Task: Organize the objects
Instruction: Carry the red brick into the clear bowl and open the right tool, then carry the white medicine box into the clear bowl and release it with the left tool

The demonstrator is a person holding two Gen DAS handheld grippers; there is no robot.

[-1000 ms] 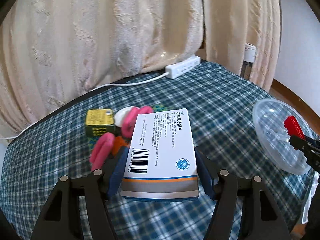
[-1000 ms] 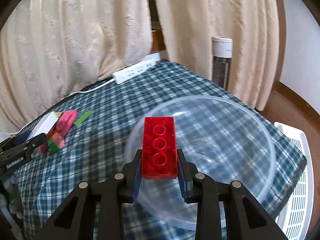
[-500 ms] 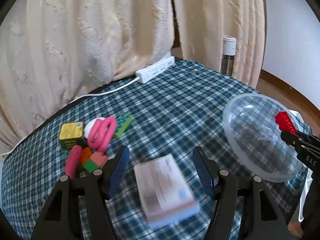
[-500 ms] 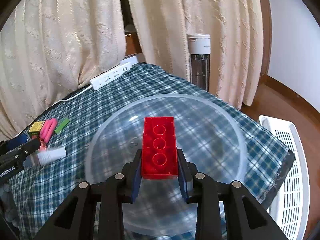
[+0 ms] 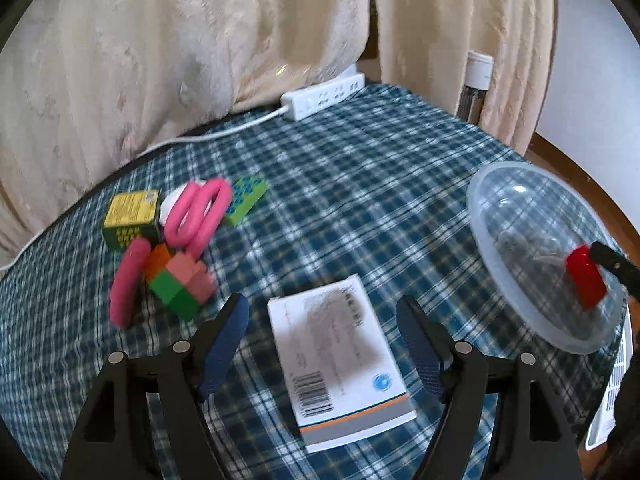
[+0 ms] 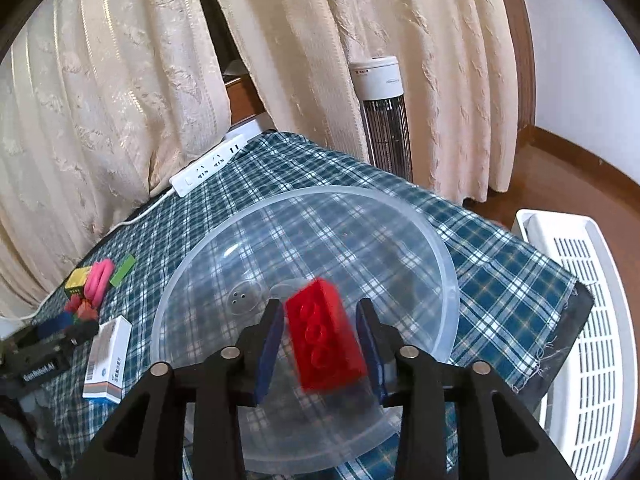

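Red and studded, the plastic brick [image 6: 326, 338] sits blurred between the right gripper [image 6: 322, 346] pads, spread apart over the clear round bowl [image 6: 434, 240] — grip uncertain. The left gripper [image 5: 322, 344] gapes wide (holding nothing) around the flat medicine box [image 5: 340, 368] on the checked tablecloth [image 5: 360, 184].

This is a home living space: cream brocade curtains [image 6: 120, 92] hang to the wooden floor [image 6: 560, 168], a tower fan [image 6: 384, 120] stands behind a table covered by a blue plaid cloth [image 5: 360, 184], and a white power strip [image 5: 324, 96] lies on it.
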